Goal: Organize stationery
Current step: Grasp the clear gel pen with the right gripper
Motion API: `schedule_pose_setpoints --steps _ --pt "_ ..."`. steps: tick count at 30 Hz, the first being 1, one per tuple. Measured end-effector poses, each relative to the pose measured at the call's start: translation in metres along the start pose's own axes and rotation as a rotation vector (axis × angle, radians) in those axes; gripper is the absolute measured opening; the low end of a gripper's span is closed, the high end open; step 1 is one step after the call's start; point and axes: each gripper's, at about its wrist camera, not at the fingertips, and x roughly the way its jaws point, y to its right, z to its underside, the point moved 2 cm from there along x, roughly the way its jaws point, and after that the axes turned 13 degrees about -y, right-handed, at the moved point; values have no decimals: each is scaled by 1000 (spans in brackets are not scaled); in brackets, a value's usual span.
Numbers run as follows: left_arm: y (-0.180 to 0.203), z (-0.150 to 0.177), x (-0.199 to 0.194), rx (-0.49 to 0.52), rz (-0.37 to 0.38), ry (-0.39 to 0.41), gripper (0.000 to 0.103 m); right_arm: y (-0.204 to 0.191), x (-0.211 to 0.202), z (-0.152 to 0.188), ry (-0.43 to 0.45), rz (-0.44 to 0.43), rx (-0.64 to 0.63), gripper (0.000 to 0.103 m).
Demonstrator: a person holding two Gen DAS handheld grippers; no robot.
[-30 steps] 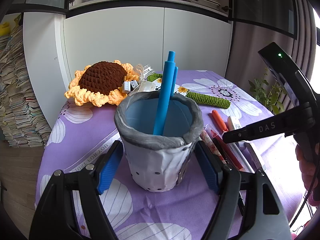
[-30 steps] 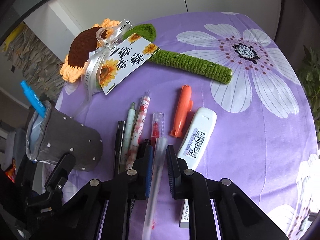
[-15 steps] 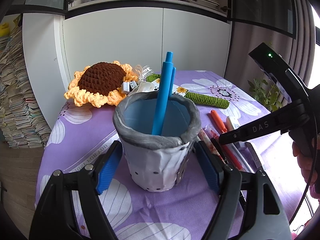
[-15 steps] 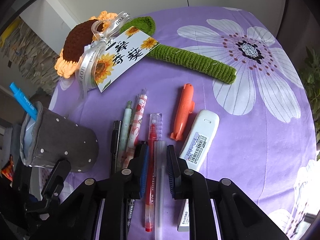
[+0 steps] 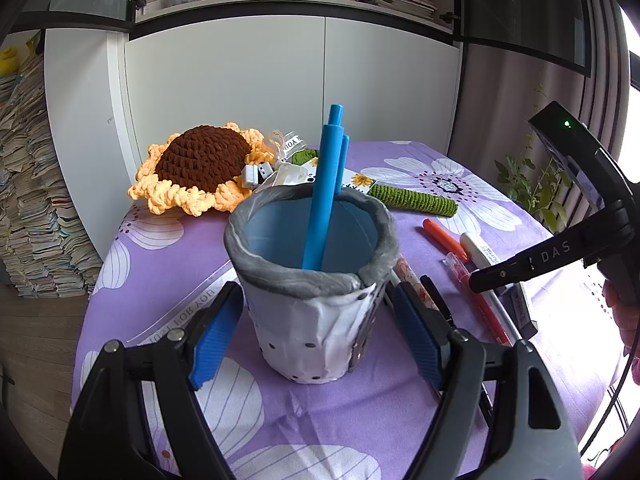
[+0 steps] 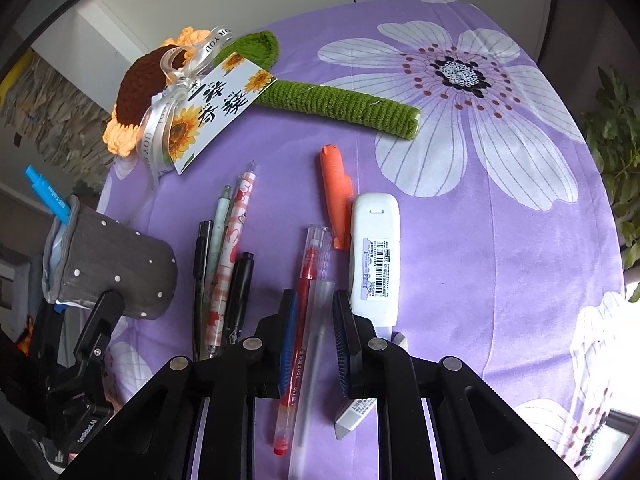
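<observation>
The left gripper (image 5: 316, 328) is straddling the grey cup (image 5: 312, 292), jaws spread wide, pads just beside its walls. A blue pen (image 5: 326, 188) is leaning inside. To the right, the right gripper (image 6: 314, 320) is hanging over the row of pens on the purple cloth (image 6: 460, 240), jaws narrowly parted around a red pen (image 6: 300, 320) and a clear pen (image 6: 314, 360), not clamped.

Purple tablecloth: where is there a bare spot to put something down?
Bare cloth lies right of the white correction tape, over the big printed flower, below the green crochet stem. It is crowded between the grey pen cup and the tape, where the pens lie in a row.
</observation>
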Motion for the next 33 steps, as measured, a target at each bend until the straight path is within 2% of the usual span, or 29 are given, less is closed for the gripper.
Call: schedule_pose_setpoints --steps 12,19,21,26,29,31,33 --pt "0 0 0 0 0 1 79 3 -2 3 -21 -24 6 16" --pt "0 -1 0 0 0 0 79 8 -4 8 -22 -9 12 16" --pt "0 -1 0 0 0 0 79 5 -4 6 -17 15 10 17" --pt "1 -1 -1 1 0 1 79 -15 -3 0 -12 144 -48 18" --pt "0 -1 -1 2 0 2 79 -23 0 -1 -28 133 -74 18" --pt "0 -1 0 2 0 2 79 -27 7 -1 -71 108 -90 19" --pt "0 -1 -1 3 1 3 79 -29 5 0 -58 147 -94 19"
